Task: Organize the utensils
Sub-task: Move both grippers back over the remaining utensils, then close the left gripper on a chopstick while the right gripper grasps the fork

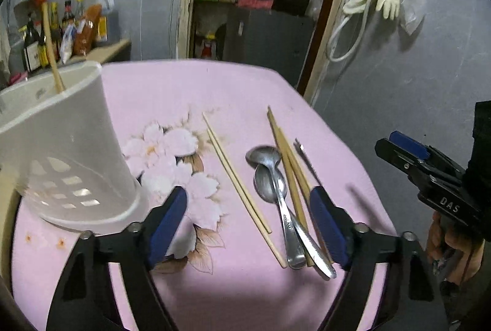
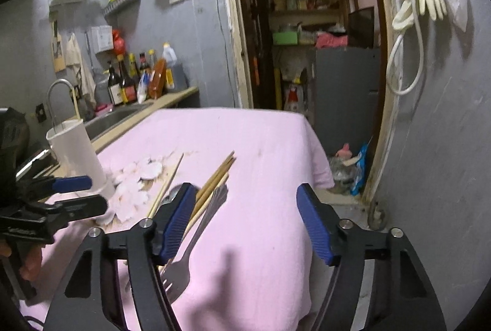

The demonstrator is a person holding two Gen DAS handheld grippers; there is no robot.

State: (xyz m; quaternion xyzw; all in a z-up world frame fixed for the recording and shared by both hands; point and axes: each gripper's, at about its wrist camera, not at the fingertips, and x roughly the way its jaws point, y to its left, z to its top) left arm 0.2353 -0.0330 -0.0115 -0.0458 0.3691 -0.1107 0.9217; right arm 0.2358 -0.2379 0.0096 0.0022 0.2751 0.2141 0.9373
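left hand-held gripper open, empty, over chopsticks and spoons on worktop | right hand-held gripper open, empty, beside fork | holder left, one stick inside | risk: crossed pile, grabbing several or scattering; nudging holder over

Your hand-held grippers: black frames, blue pads.
Silver screws at the joints; the right hand-held gripper reads "DAS", the left hand-held gripper matches it.
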